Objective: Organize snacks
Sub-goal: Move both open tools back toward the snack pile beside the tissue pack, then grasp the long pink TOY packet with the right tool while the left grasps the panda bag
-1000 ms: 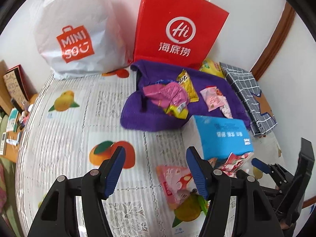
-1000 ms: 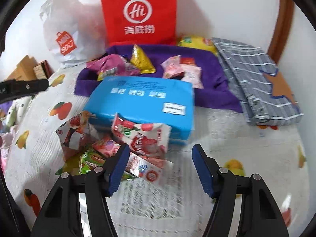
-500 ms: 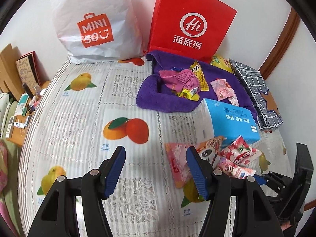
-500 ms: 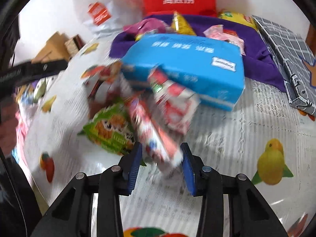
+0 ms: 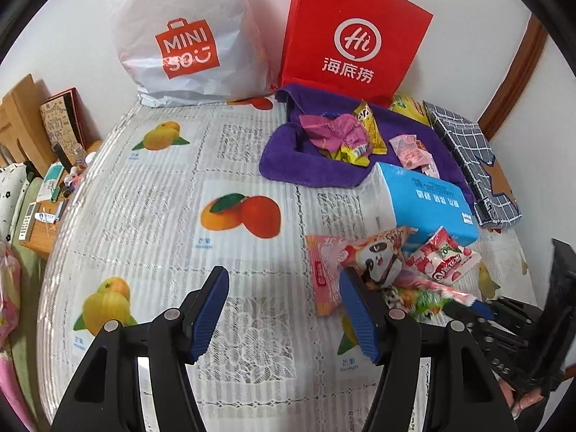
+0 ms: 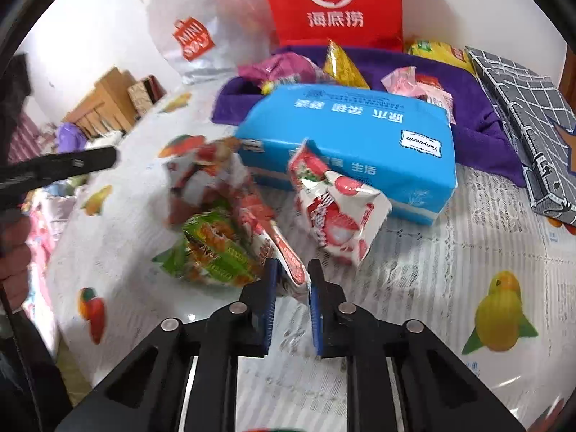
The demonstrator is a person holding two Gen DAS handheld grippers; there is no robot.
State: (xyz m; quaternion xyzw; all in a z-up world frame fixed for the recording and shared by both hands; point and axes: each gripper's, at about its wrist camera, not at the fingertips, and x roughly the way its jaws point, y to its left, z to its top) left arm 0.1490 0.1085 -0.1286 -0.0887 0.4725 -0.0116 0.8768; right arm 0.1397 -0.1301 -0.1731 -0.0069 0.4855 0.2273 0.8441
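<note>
My right gripper (image 6: pixel 291 270) is shut on the near end of a long red-and-white snack packet (image 6: pixel 284 252), low over the table. Beside it lie a green packet (image 6: pixel 212 248) and a lychee-print packet (image 6: pixel 334 212), which leans on a blue tissue pack (image 6: pixel 356 136). Behind that, a purple towel (image 6: pixel 468 82) holds several more snacks. In the left wrist view, my left gripper (image 5: pixel 282 277) stands open over the tablecloth with nothing between its fingers. Just to its right are a panda-print packet (image 5: pixel 378 255) and the right gripper (image 5: pixel 471 302).
A white plastic bag (image 5: pixel 183 36) and a red paper bag (image 5: pixel 352 36) stand against the back wall. A grey checked fabric case (image 5: pixel 471 158) lies at the right. A wooden shelf with small items (image 5: pixel 21 122) borders the left edge of the fruit-print tablecloth (image 5: pixel 144 216).
The right gripper's jaws have come together on the long red-and-white packet. The left gripper has drawn back from the bags, still open the same width.
</note>
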